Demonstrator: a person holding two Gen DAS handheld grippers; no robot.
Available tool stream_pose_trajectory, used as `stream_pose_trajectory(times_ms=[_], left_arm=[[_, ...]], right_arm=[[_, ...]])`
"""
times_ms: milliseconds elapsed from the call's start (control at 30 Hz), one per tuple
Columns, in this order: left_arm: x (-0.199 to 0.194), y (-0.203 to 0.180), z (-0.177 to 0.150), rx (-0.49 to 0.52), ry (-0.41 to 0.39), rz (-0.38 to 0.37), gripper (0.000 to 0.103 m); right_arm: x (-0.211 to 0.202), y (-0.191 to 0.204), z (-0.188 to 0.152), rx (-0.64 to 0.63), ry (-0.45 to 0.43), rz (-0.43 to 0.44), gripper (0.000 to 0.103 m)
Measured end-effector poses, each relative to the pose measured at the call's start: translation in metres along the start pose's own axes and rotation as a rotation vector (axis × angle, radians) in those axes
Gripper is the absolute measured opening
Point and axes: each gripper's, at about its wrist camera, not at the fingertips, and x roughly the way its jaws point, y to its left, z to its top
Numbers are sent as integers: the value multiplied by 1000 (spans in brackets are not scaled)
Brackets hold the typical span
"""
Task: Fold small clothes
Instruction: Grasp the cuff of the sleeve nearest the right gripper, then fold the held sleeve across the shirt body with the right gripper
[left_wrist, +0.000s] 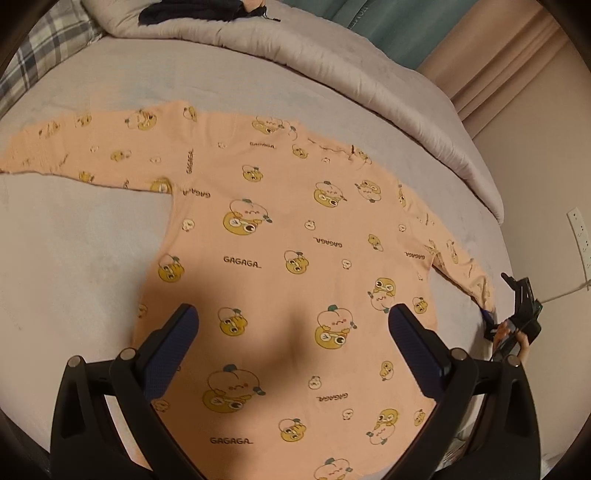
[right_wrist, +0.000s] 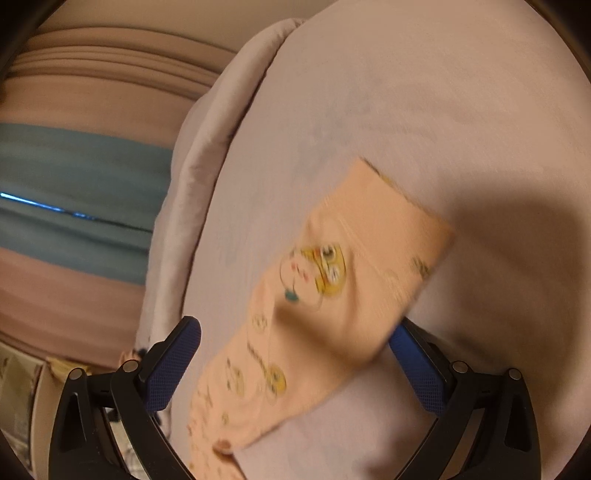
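A small peach long-sleeved shirt (left_wrist: 280, 236) with yellow cartoon prints lies spread flat on a grey bed (left_wrist: 81, 258), both sleeves stretched out sideways. My left gripper (left_wrist: 293, 321) hovers open above the shirt's body, holding nothing. My right gripper (right_wrist: 295, 336) is open over the end of the right sleeve (right_wrist: 365, 258); the cuff lies between its fingers, partly over the right finger (right_wrist: 417, 369). The right wrist view is blurred. The right gripper also shows in the left wrist view (left_wrist: 517, 321) at that sleeve's end.
A rolled grey duvet (left_wrist: 332, 62) runs along the far side of the bed, with a dark garment (left_wrist: 192, 11) on it. A plaid pillow (left_wrist: 40, 55) lies at the far left. A wall with a socket strip (left_wrist: 581, 236) and curtains (left_wrist: 498, 74) is to the right.
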Motion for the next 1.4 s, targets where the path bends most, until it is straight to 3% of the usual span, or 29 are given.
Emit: stream_pose_trajectory(times_ms=[67,100,133,200,300,467,600,867,1033,1133,1233,1400], left_arm=[[0,2,1,6,1,-7,102],[1,3,2,6,-1,-9,102],[1,3,2,7,-3,-9,102],[2,6,4,0,-6,-4,102],[4,9,7,-17,-12,-5,102],[12,16,12,-43,5,3,102],[14,23,12,-51,14,-5,102],[8,40,14,-85,0,-46,102],[2,51,11,-101,4,-54,102],[-1,54,9,-105,5,-55,102],[-3,54,6,-97,9,-56,102],[0,56,5,-94,21,-37,102]], right_arm=[[1,-2,3,1,-25,1,87],[2,-5,4,7,-34,-1,71],[4,-10,6,22,-33,-7,63],[5,-22,8,73,-45,-6,32],[7,-32,9,113,-55,0,7],[10,-9,14,28,-77,-18,6],[-6,32,8,-133,-100,0,6],[-13,131,-39,-489,-47,42,6],[-13,137,-48,-463,14,131,6],[-12,127,-43,-414,36,114,6],[-18,92,-26,-258,10,112,6],[-40,76,-24,-298,-42,118,6]])
